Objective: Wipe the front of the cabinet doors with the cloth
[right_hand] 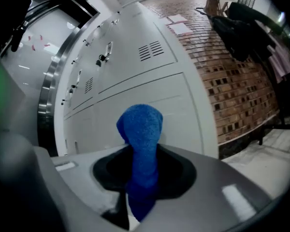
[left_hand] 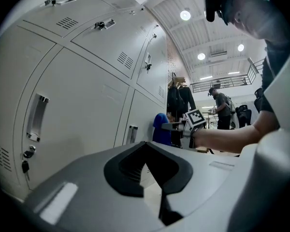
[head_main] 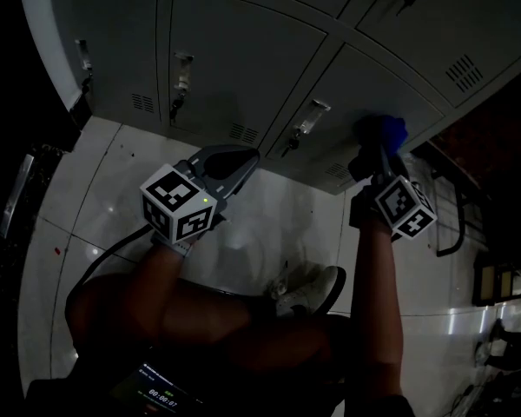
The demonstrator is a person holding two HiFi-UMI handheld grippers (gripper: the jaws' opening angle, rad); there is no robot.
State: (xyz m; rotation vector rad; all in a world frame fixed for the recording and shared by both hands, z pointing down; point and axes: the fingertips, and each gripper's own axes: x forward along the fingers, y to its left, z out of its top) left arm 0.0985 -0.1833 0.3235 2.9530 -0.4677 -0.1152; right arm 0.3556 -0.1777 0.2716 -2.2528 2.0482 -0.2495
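Blue cloth point(right_hand: 140, 129) pinched in your right gripper point(right_hand: 141, 187), upper right of head view, near lower cabinet door point(head_main: 365, 85). Press flat, sweep overlapping strokes (mind latch point(head_main: 308, 115)). Left gripper point(left_hand: 154, 178) closed, empty, centre-left.

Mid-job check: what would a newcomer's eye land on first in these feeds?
The blue cloth, pinched upright in the right gripper and held close to a lower grey cabinet door, stands out most. The left gripper hangs empty, jaws together, low before the doors further left. The head view is very dark.
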